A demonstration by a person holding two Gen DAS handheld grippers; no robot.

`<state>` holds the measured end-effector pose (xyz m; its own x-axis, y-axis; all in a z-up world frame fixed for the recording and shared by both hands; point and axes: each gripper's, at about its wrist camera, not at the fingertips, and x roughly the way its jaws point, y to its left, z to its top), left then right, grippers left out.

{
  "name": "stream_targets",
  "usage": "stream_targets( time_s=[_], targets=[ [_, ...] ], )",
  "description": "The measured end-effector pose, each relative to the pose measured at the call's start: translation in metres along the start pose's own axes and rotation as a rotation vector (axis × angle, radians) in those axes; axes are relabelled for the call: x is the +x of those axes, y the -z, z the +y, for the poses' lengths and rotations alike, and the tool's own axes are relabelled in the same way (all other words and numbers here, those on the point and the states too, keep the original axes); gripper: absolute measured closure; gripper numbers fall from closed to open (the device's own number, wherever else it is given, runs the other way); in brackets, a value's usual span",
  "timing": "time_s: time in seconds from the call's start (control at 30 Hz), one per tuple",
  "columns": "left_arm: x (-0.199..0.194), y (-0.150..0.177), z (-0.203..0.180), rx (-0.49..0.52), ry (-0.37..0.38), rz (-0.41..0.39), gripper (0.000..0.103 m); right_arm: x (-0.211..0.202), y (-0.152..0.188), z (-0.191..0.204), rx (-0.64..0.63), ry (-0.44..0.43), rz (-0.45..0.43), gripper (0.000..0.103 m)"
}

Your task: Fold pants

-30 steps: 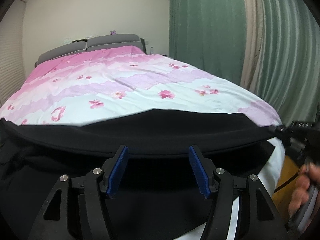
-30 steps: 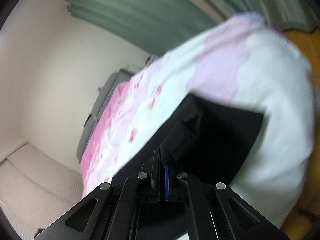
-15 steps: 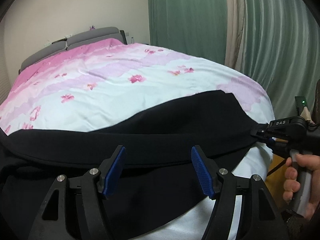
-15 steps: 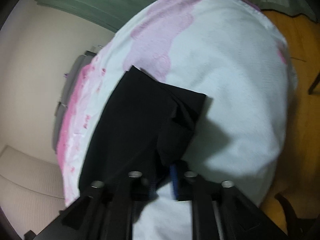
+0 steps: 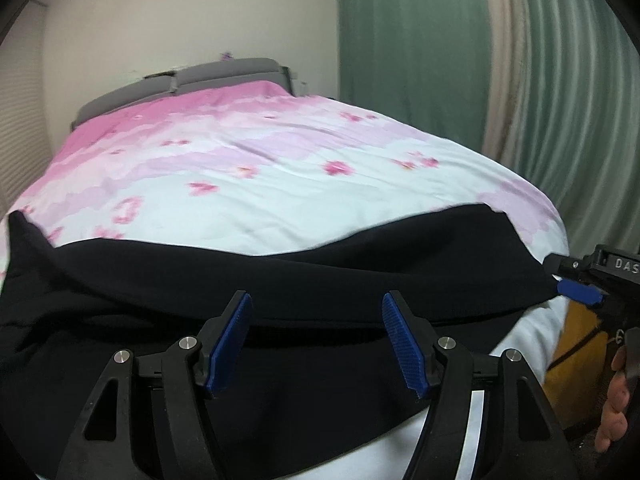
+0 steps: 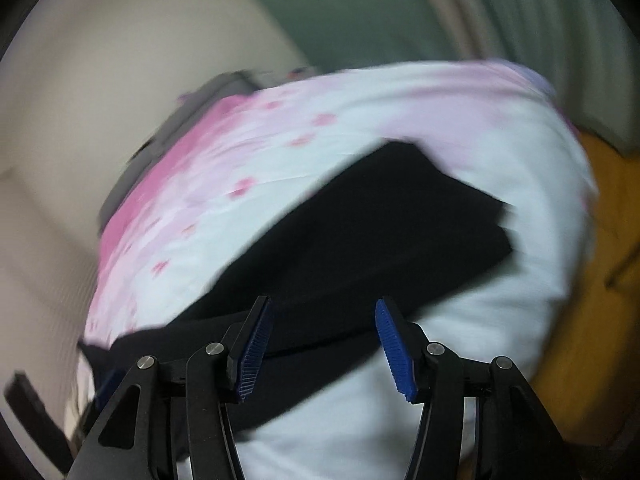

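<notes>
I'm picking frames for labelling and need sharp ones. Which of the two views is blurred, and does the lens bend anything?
Right wrist view: motion blur smears the bedspread and the edges of the black pants; only the right gripper is crisp. Left wrist view: much sharper, slight softness on the flower print; fisheye bows the curtains.

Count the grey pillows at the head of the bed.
2. Both lie side by side against the wall: the left grey pillow and the right grey pillow. The pink duvet covers their lower parts and could hide more.
</notes>
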<state>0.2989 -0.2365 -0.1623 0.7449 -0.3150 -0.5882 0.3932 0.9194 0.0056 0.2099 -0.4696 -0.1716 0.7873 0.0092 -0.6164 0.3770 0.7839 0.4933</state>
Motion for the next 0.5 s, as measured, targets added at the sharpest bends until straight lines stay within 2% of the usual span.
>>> stream_targets(
  time_s=[0.1, 0.27, 0.5],
  targets=[
    [-0.021, 0.003, 0.038, -0.034, -0.068, -0.018, 0.036, 0.01, 0.005, 0.06, -0.145, -0.095, 0.015, 0.045],
    [-0.057, 0.014, 0.122, -0.146, -0.206, -0.038, 0.034, 0.038, 0.022, 0.161, -0.379, -0.237, 0.069, 0.045],
    [-0.093, 0.023, 0.245, -0.281, -0.395, -0.078, 0.029, 0.079, 0.069, 0.32, -0.734, -0.412, 0.152, 0.045]
  ],
)
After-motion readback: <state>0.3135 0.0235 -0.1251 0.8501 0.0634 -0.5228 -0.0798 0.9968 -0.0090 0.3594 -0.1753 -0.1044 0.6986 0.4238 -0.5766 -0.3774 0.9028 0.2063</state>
